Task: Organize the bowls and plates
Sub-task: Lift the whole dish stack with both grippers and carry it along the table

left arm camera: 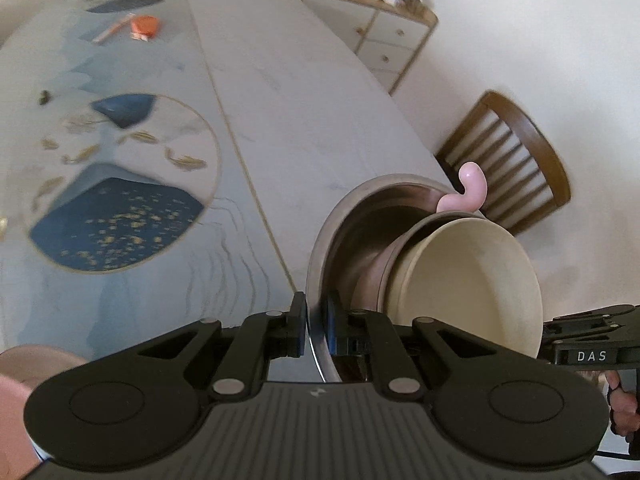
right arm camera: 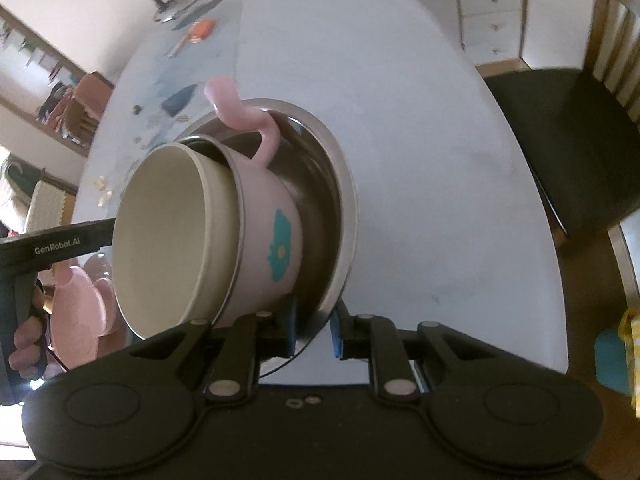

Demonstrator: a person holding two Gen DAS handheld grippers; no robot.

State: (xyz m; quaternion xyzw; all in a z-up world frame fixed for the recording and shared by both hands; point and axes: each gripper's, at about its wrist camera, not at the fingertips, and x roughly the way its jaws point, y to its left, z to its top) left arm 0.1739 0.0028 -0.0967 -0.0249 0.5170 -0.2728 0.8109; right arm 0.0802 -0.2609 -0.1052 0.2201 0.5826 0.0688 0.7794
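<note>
1. Two grippers are clamped on opposite sides of one steel bowl's rim (left arm camera: 316, 248): the left gripper (left arm camera: 316, 328) is nearly closed, its pads pinching the thin rim edge, and the right gripper (right arm camera: 314, 330) is likewise narrowed onto the rim, one finger inside the bowl and one outside.
2. A two-sided hold is judged to be used because the steel bowl carries a nested load: a pink bowl with a curled handle (right arm camera: 272, 216) sits inside it, and a cream bowl (right arm camera: 160, 236) sits inside that.
3. The stack is held off the grey table (left arm camera: 280, 92), over its near corner, close to the wooden chair (left arm camera: 516, 160).
4. The stack is tipped steeply: in the right wrist view the bowl mouths face left, toward the left gripper, rather than upward, so the stacking axis lies nearly level.
5. The pink handle (left arm camera: 468, 188) points up and away from both grippers.
6. With such a tilt, the inner bowls are judged liable to slide out unless the stack is levelled.
7. More pink dishes (right arm camera: 80, 312) are seen below, behind the left gripper.
</note>
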